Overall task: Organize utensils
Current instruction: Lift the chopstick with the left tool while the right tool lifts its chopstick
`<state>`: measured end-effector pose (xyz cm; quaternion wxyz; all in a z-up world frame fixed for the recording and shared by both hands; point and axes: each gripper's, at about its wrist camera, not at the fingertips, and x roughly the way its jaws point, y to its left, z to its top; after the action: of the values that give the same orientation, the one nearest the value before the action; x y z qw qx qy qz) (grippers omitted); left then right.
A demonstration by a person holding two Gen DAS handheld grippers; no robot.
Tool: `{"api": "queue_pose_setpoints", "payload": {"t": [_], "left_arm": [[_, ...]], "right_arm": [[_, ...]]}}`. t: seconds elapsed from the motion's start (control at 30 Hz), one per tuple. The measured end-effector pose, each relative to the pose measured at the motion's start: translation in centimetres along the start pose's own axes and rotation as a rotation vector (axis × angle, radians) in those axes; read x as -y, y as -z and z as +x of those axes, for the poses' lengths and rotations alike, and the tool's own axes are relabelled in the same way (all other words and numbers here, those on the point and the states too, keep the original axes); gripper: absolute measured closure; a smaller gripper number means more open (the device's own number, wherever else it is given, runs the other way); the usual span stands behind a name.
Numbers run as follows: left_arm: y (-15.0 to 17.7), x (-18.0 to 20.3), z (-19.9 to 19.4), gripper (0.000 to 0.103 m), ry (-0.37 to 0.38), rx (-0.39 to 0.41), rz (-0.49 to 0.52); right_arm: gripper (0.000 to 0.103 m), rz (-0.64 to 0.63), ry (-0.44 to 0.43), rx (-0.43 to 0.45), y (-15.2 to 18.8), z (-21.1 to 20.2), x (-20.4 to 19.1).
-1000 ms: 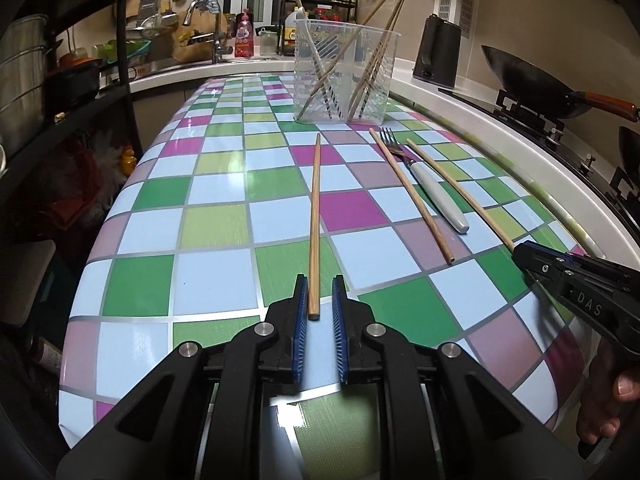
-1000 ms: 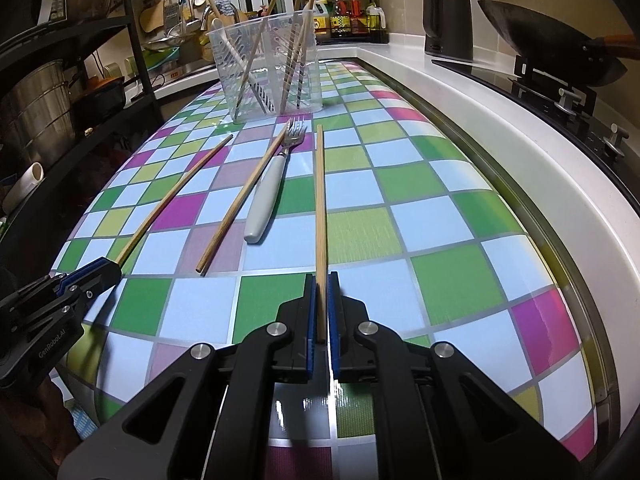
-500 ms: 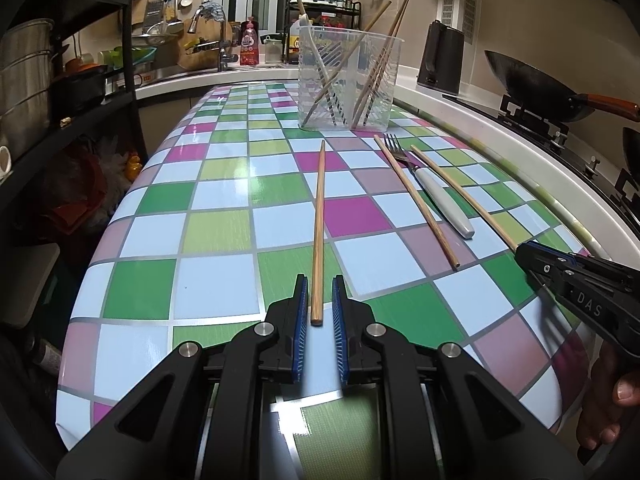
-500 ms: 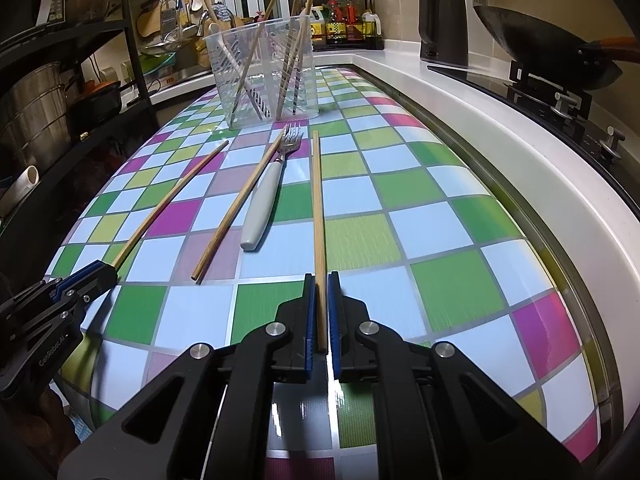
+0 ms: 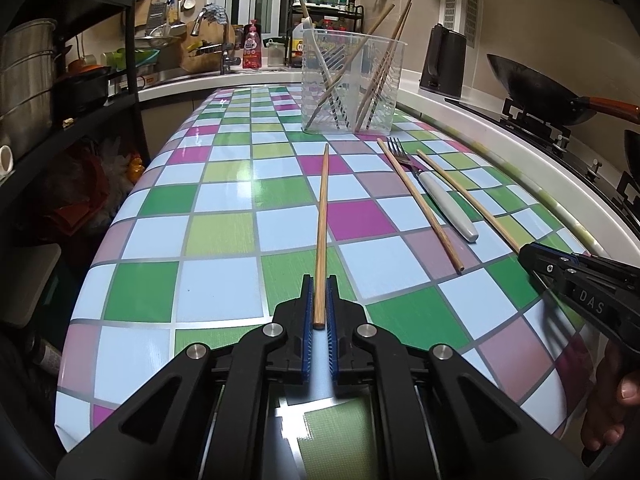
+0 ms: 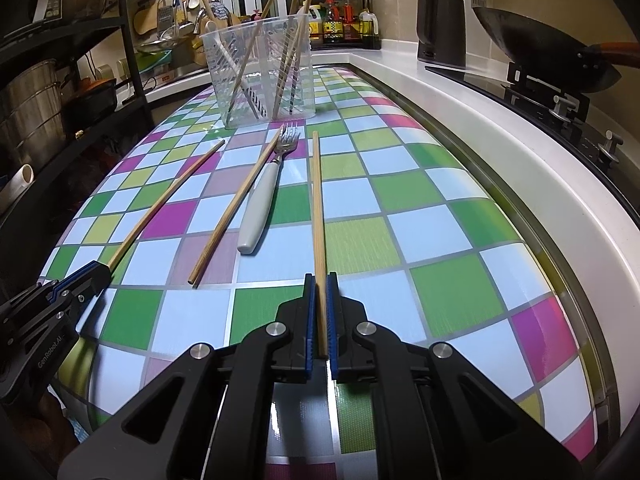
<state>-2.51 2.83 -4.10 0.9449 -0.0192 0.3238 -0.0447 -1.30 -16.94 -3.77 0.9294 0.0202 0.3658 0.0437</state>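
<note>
My left gripper [image 5: 319, 282] is closing its jaws on the near end of a wooden chopstick [image 5: 322, 216], and the blue pads press on it. This chopstick lies along the checkered table [image 5: 216, 292]. My right gripper [image 6: 319, 280] is shut on the near end of a second chopstick [image 6: 316, 200]. Between the two lie a loose chopstick [image 6: 236, 208] and a fork with a white handle [image 6: 260, 208]. A clear plastic holder [image 6: 260, 72] with several chopsticks stands beyond them. The left gripper [image 6: 94, 274] also shows at the left edge of the right wrist view.
A white counter [image 6: 500, 128] with a wok [image 6: 536, 52] on a stove runs along the right. A black kettle [image 6: 442, 20] stands at the back. Dark shelves with pots [image 5: 24, 80] stand to the left, a sink [image 5: 212, 44] behind.
The left jaws have narrowed onto the chopstick between them. The right gripper keeps its grip, and neither hand has shifted.
</note>
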Motion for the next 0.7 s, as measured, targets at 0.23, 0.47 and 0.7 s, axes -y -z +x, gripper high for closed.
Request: {"api": "queue_pose_setpoints", "payload": {"t": [0.23,0.47,0.7], "left_arm": [[-0.6,-0.2,-1.1,0.097,0.002,0.039,0.0],[-1.5,-0.4,-3.4,0.097,0.02,0.103,-0.006],[-2.9,-1.0,-5.7,0.097,0.038,0.191,-0.005]], "right_arm": [[0.097,-0.016,0.024,0.031,-1.5,-1.8,-0.3],[0.098,-0.024,0.05,0.044,-2.6,-3.9,-0.6],[0.098,-0.039,0.074,0.091,-4.2,-7.2,-1.3]]}}
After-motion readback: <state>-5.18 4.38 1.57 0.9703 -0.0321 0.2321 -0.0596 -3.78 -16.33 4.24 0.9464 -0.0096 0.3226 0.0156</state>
